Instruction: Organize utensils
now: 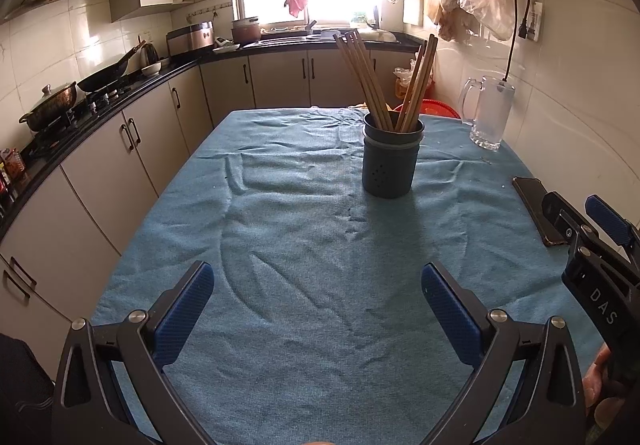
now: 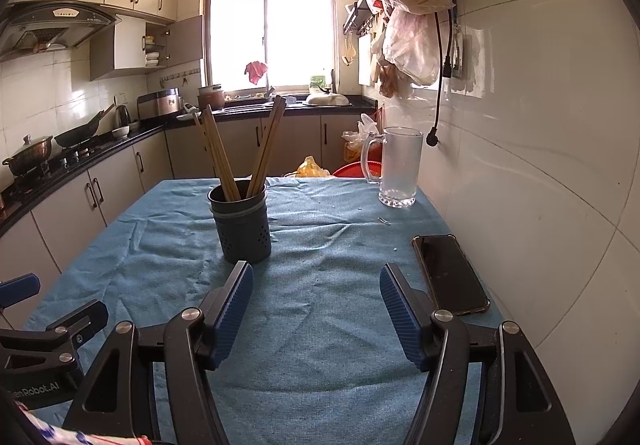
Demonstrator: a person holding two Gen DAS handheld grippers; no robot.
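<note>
A dark blue perforated utensil holder (image 1: 390, 161) (image 2: 242, 227) stands upright on the blue cloth, past both grippers. Several wooden chopsticks (image 1: 370, 81) (image 2: 240, 149) lean in it in two bundles, splayed left and right. My left gripper (image 1: 318, 277) hovers open over the near cloth, nothing between its blue pads. My right gripper (image 2: 316, 277) is open too, empty, with its left fingertip (image 2: 240, 285) just in front of the holder's base. Each gripper shows at the edge of the other's view.
A blue cloth (image 1: 280, 229) (image 2: 332, 245) covers the table, which runs along a tiled wall on the right. A black phone (image 2: 450, 273) (image 1: 534, 205) lies near that wall, a glass mug (image 2: 398, 165) (image 1: 490, 111) beyond it. Kitchen counters with pans line the left.
</note>
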